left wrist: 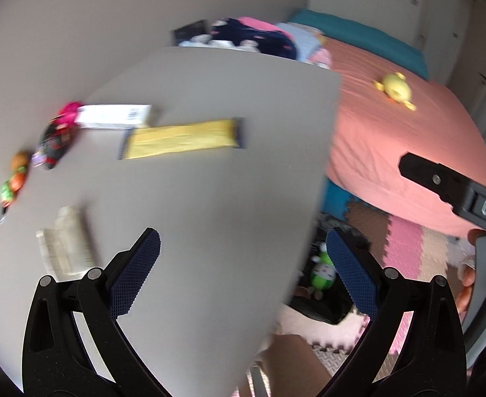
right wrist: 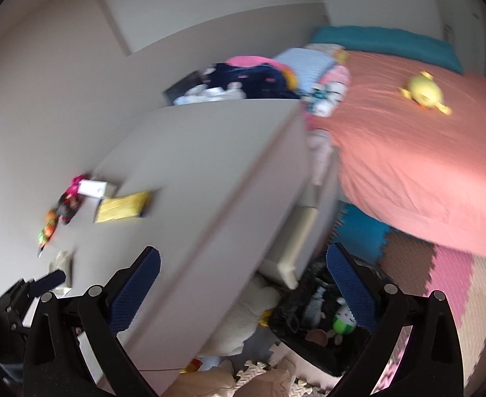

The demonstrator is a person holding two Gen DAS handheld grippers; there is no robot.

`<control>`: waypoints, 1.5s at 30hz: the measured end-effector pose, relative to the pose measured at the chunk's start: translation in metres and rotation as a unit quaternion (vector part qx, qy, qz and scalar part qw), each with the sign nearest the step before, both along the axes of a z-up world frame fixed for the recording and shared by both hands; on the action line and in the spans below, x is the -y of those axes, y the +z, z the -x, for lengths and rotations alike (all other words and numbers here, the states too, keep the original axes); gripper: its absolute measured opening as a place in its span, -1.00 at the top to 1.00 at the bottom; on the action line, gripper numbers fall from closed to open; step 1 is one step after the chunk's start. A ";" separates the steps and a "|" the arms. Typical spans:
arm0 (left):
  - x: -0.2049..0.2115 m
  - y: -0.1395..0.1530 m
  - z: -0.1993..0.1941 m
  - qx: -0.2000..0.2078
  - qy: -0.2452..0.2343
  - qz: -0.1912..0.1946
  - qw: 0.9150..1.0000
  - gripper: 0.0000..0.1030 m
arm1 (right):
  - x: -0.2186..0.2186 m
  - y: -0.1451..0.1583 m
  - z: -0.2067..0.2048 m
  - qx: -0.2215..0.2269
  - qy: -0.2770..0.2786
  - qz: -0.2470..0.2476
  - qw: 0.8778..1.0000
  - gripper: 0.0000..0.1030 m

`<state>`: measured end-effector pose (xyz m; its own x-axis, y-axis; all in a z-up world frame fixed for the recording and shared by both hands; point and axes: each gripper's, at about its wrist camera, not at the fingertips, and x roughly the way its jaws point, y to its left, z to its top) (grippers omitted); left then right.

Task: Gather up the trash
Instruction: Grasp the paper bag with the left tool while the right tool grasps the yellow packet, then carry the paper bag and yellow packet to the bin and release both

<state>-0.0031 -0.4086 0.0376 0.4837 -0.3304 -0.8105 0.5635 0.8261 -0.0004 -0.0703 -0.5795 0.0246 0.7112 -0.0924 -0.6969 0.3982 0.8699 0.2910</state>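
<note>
Trash, several pieces, lies loose on the grey table [left wrist: 210, 106]. Left gripper [left wrist: 243, 274]: jaws wide apart, empty, above the table's near corner. Right gripper [right wrist: 243, 281]: jaws likewise spread, empty, over the table edge and a black bin [right wrist: 312, 340] on the floor. Nearest the left gripper, a crumpled pale wrapper [left wrist: 66, 241]; farther out, a yellow wrapper [left wrist: 181, 138], with a white box [left wrist: 115, 116] just behind it. At the left edge, a dark packet [left wrist: 53, 144] and an orange-green wrapper [left wrist: 14, 178]. Beyond the table, a bed with salmon cover [left wrist: 392, 139] carries a yellow plush toy [left wrist: 396, 90].
</note>
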 end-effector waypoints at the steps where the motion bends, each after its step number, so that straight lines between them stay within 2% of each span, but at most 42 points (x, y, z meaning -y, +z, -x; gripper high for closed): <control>1: -0.011 0.001 -0.006 0.000 0.015 0.001 1.000 -0.89 | -0.007 0.001 -0.005 0.000 0.010 0.004 1.000 -0.94; 6: -0.060 -0.001 -0.029 0.003 0.086 -0.003 0.996 -0.89 | -0.043 0.003 -0.039 -0.008 0.060 0.024 0.998 -0.94; 13: -0.114 -0.015 -0.058 -0.009 0.164 0.003 0.986 -0.89 | -0.087 0.004 -0.075 -0.017 0.118 0.044 0.992 -0.94; 21: -0.142 -0.045 -0.078 -0.056 0.188 0.027 0.980 -0.86 | -0.121 0.007 -0.117 -0.036 0.172 0.078 0.981 -0.94; 23: -0.141 -0.047 -0.078 -0.049 0.185 0.022 0.981 -0.60 | -0.127 0.007 -0.126 -0.038 0.182 0.084 0.979 -0.94; 25: -0.141 -0.047 -0.077 -0.039 0.181 0.018 0.982 -0.47 | -0.135 0.004 -0.139 -0.045 0.198 0.095 0.974 -0.94; 27: -0.141 -0.046 -0.078 -0.027 0.181 0.017 0.983 -0.11 | -0.142 0.001 -0.148 -0.051 0.212 0.109 0.970 -0.94; 28: -0.142 -0.046 -0.078 -0.018 0.181 0.013 0.983 0.15 | -0.146 -0.001 -0.155 -0.055 0.221 0.120 0.966 -0.94; 32: -0.146 -0.046 -0.085 -0.018 0.178 0.036 0.983 0.26 | -0.156 -0.010 -0.180 -0.068 0.245 0.151 0.955 -0.94; 36: -0.147 -0.045 -0.087 -0.018 0.179 0.043 0.983 0.27 | -0.156 -0.022 -0.202 -0.084 0.258 0.173 0.947 -0.92; 40: -0.146 -0.045 -0.088 -0.015 0.173 0.041 0.984 0.27 | -0.151 -0.041 -0.214 -0.113 0.260 0.186 0.941 -0.58; 41: -0.145 -0.045 -0.088 -0.015 0.173 0.042 0.984 0.27 | -0.149 -0.042 -0.213 -0.107 0.261 0.180 0.942 -0.38; 43: -0.144 -0.044 -0.089 -0.017 0.172 0.044 0.984 0.27 | -0.142 -0.043 -0.212 -0.106 0.258 0.135 0.951 -0.22; 45: -0.143 -0.045 -0.088 -0.017 0.170 0.046 0.984 0.27 | -0.143 -0.044 -0.208 -0.106 0.257 0.136 0.951 -0.05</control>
